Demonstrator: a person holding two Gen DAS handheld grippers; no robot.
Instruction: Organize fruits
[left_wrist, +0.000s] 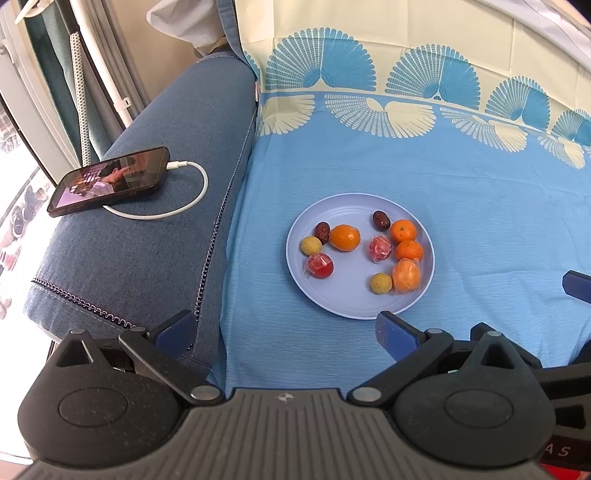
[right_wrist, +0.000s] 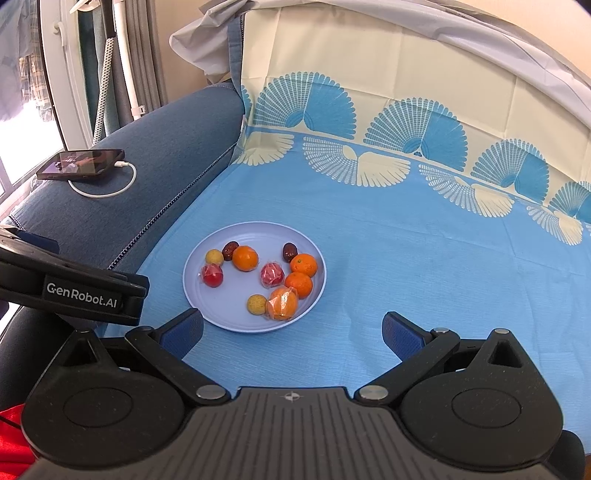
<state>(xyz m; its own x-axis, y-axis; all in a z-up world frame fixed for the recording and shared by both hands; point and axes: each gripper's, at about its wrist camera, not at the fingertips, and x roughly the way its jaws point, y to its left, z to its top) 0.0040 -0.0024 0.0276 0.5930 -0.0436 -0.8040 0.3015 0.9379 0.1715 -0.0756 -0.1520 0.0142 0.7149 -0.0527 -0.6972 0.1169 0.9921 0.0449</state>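
The plate (left_wrist: 360, 312) sits at frame centre on the blue cloth (left_wrist: 480, 221), holding all fruits: oranges (left_wrist: 345, 237), red dates (left_wrist: 381, 219), wrapped red fruits (left_wrist: 320, 265). Left gripper (left_wrist: 286, 328) and right gripper (right_wrist: 291, 328): fingers spread apart, empty, at lower frame edge.

The phone (left_wrist: 110, 181) screen is too blurred to read. Right of the left fingers (left_wrist: 397, 334), the other gripper (left_wrist: 576, 286) is cut off by the edge — only one blue tip shows.
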